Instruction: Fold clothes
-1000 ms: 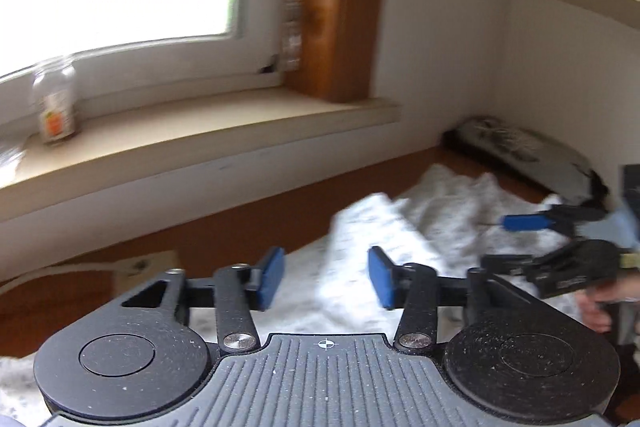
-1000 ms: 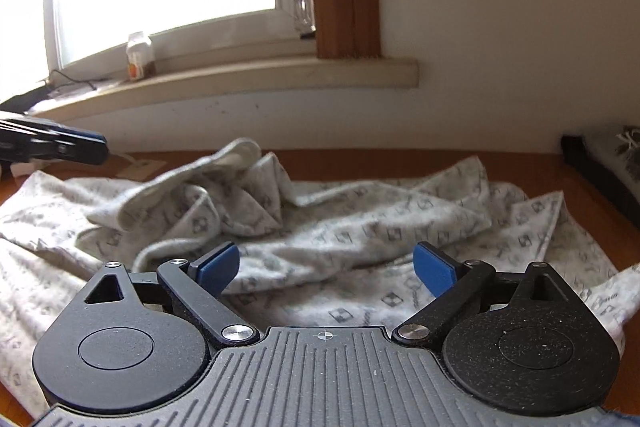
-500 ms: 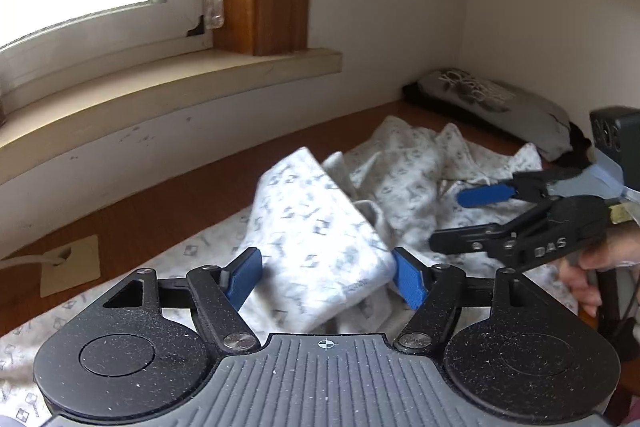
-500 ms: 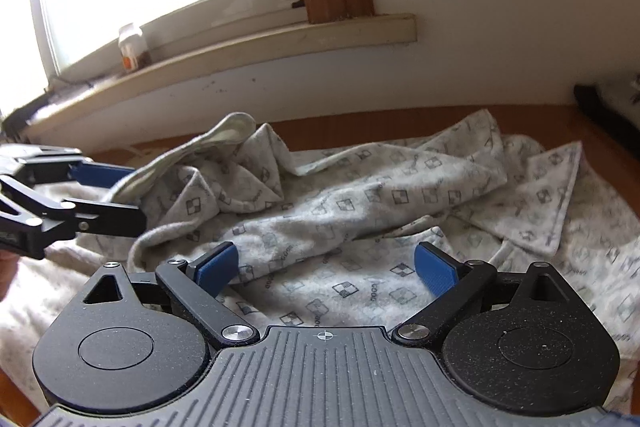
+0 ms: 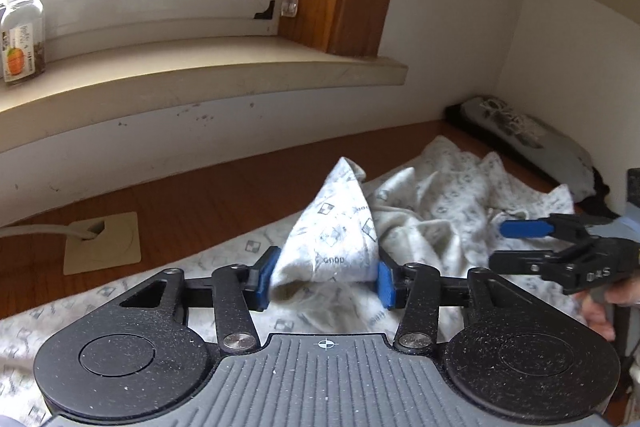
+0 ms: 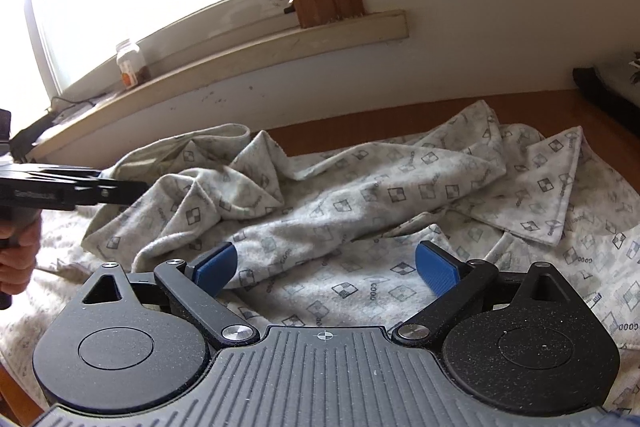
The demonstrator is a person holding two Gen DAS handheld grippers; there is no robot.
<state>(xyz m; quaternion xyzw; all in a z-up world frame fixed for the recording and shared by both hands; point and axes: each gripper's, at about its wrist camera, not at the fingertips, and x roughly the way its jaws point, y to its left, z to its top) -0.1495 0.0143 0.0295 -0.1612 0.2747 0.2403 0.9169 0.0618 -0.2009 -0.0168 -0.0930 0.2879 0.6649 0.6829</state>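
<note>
The patterned garment (image 6: 360, 195) is lying crumpled on the wooden table (image 5: 200, 195) below the windowsill (image 5: 200, 67). The left gripper (image 5: 325, 275) is closing on a raised fold of it; the right gripper (image 6: 326, 269) is hovering spread wide, holding nothing.

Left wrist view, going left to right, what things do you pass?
Jar on the windowsill → beige cable outlet plate on the table → raised fold of patterned cloth between the closing left gripper pads → right gripper, open → dark bundle in the corner.
</note>
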